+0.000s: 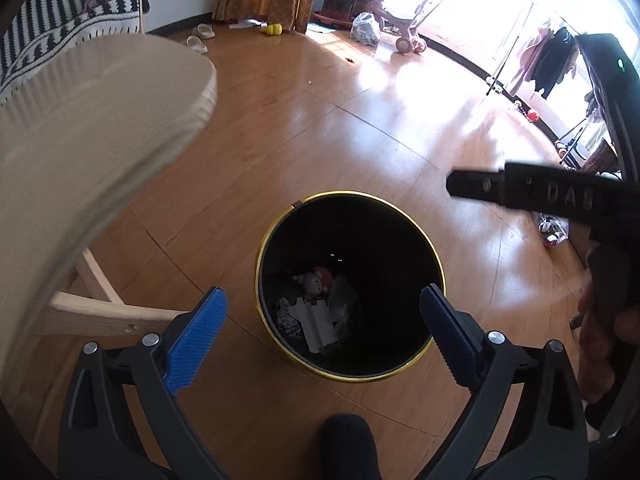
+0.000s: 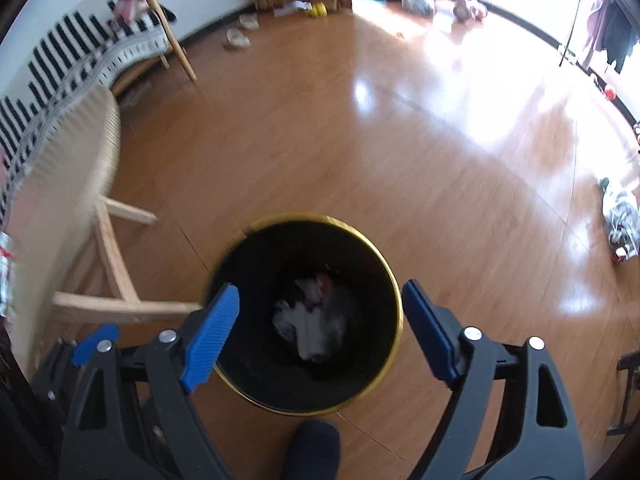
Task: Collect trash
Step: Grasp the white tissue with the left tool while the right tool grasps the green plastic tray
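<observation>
A black trash bin with a gold rim (image 1: 280,220) stands on the wooden floor, also in the right wrist view (image 2: 394,292). Inside lie crumpled paper (image 1: 289,316), a white card piece (image 1: 318,326) and a pink wrapper (image 1: 316,280); the pile looks blurred in the right wrist view (image 2: 312,320). My left gripper (image 1: 324,300) is open and empty above the bin's mouth. My right gripper (image 2: 320,296) is open and empty above the bin too. The right gripper's body (image 1: 560,196) shows at the right of the left wrist view.
A round light wooden table (image 1: 80,128) with wooden legs (image 2: 116,272) stands left of the bin. A striped-blanket bench (image 2: 80,52) lies behind. A dark-socked foot (image 1: 348,444) is near the bin. Crumpled litter (image 2: 622,220) lies at the right. Slippers (image 1: 198,38), a plastic bag (image 1: 365,29) and a ride-on toy (image 1: 408,36) sit far back.
</observation>
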Tool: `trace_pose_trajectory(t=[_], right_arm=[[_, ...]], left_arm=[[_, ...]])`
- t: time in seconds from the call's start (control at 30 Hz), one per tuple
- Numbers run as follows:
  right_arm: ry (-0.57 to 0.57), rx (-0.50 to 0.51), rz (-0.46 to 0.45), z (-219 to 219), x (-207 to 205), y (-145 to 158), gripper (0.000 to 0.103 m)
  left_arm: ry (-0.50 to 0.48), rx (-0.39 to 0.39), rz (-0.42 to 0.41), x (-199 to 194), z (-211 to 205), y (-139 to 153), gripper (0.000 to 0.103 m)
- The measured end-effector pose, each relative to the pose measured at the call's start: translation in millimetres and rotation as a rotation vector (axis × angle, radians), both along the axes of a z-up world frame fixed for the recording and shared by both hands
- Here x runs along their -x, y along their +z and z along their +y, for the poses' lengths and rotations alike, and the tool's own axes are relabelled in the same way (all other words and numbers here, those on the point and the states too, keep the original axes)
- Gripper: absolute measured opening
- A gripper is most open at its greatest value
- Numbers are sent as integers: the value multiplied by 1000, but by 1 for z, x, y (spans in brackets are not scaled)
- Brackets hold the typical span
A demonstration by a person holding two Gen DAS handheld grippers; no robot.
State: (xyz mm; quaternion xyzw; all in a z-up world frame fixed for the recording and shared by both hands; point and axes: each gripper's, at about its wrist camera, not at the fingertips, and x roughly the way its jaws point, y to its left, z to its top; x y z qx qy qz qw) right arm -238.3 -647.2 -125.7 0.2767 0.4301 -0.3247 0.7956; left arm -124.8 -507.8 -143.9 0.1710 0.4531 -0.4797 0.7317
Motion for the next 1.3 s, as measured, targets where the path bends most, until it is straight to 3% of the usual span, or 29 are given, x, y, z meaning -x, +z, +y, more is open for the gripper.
trace_pose_trajectory(t=[0.1, 0.23, 0.37, 0.6, 0.73, 0.93, 1.07, 1.23, 1.3], right_arm=[[21, 30, -70, 17, -9, 27, 88], [103, 15, -159, 55, -47, 56, 88], [238, 25, -188, 112, -107, 75, 88], [441, 25, -191, 214, -197, 86, 88], [550, 20, -195, 279, -241, 85, 88], [689, 59, -172, 354, -283, 76, 88], [732, 79, -147, 384, -300, 65, 88], [759, 75, -125, 402, -316, 54, 88], [772, 75, -118, 407, -321, 50, 86]], left_arm=[[18, 23, -42, -7, 24, 30, 95], [132, 64, -112, -37, 84, 73, 96], [303, 78, -155, -82, 160, 101, 96], [666, 28, -244, -167, 318, 131, 96], [850, 14, -252, -206, 413, 135, 96], [976, 12, -222, -240, 491, 121, 96], [1002, 63, -143, -271, 505, 106, 96], [1022, 58, -95, -300, 505, 85, 96], [1024, 60, -93, -304, 507, 81, 90]])
